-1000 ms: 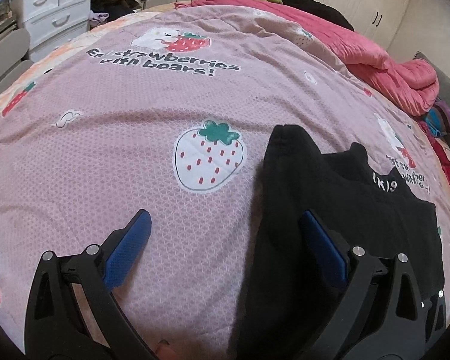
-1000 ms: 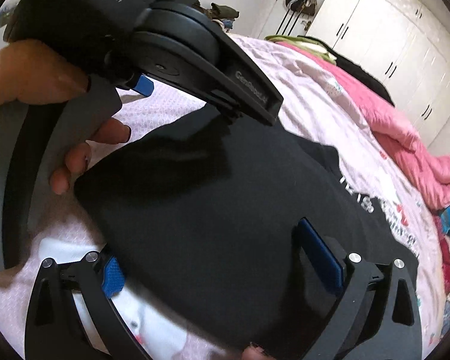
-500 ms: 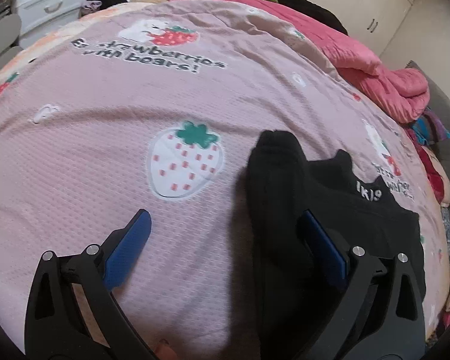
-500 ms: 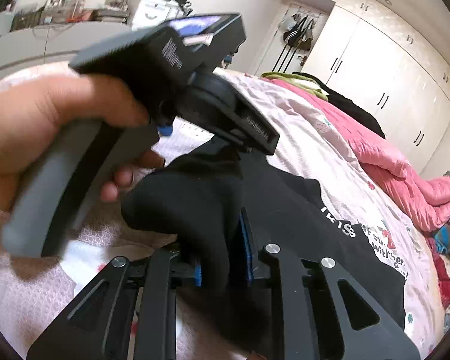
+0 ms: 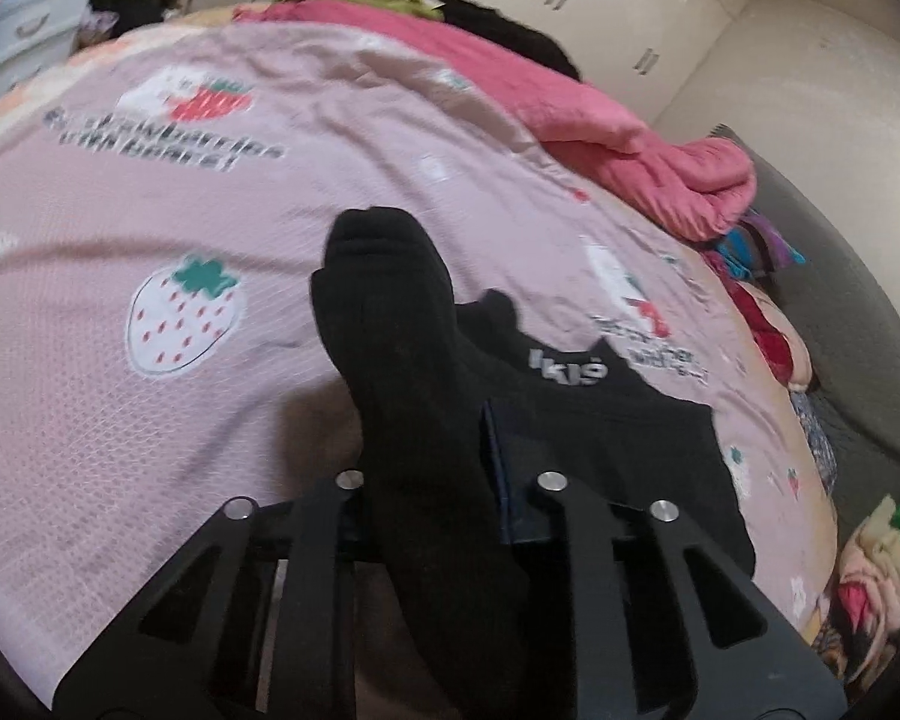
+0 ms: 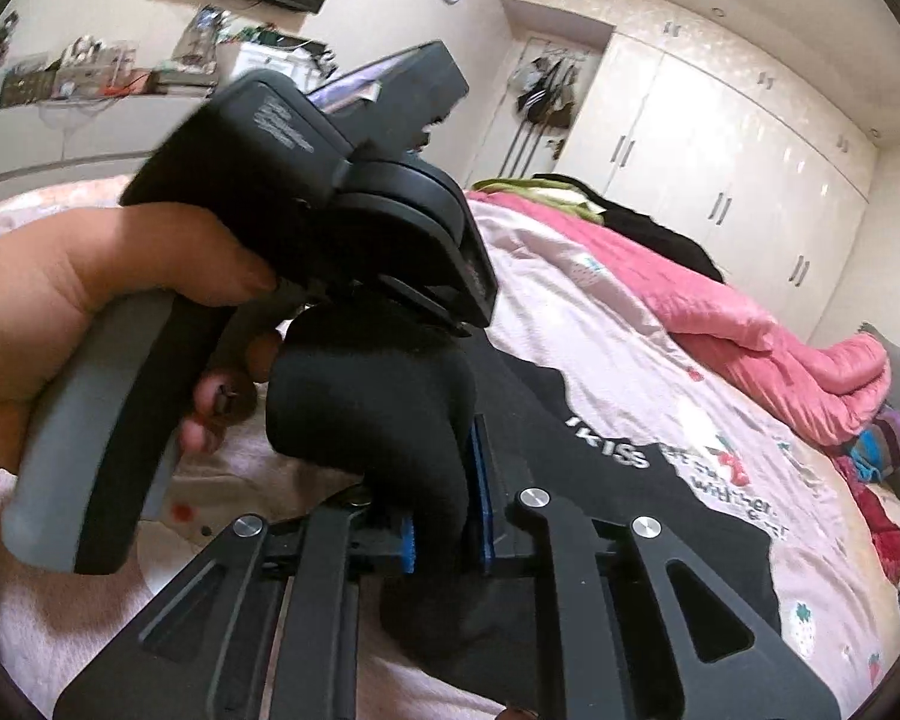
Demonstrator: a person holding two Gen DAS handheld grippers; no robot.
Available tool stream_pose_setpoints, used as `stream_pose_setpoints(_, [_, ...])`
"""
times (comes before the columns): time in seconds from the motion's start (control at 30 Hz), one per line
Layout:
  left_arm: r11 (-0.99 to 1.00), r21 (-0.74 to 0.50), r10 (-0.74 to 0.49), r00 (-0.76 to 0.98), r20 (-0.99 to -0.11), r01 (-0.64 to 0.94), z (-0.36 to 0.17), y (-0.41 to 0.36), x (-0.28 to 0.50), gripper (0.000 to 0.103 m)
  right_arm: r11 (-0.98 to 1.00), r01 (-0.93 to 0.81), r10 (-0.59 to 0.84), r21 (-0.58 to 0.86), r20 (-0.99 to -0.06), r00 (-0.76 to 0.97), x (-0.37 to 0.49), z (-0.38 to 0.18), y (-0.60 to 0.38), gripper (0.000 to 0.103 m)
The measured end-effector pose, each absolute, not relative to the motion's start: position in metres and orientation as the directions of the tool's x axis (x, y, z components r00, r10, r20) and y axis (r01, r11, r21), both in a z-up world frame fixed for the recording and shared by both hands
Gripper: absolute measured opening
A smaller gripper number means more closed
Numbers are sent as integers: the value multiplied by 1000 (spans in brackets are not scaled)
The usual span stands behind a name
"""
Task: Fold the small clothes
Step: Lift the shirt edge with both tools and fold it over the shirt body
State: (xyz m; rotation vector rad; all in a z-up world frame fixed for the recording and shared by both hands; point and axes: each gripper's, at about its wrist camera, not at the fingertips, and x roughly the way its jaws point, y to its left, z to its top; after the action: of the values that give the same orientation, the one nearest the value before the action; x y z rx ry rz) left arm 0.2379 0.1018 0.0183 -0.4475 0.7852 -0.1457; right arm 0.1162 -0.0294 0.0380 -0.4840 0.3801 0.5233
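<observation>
Now both pairs of fingers stand closed where a second ago both stood wide open.

Left gripper: closed on the near edge of the black garment, a bunched fold rising between the fingers and drooping forward.

Right gripper: blue pads pinched on another part of the same edge, cloth humped above them; half a second ago it already had this hold.

Black garment: most of it lies flat on the pink bedspread, white lettering up. With two points held, the first fold looks ready to start.

Left hand: holding its gripper just beside the right one, crowding the lift.

Around: pink quilt heaped at the far side, well apart; wardrobe beyond; mixed clothes near the right edge.
</observation>
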Motion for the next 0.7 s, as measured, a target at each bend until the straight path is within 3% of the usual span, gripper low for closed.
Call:
stream_pose_setpoints(0.33, [915,-399,-306,732,-609,50,59,42,235,12,859,-458,344,-228,-405,847,112,58,-87,12])
stream_pose_setpoints(0.7, [927,-352,-343,677,-651,130,71,-46,257,12,943,-330,287,-33,-416,863,121,64,-168,12])
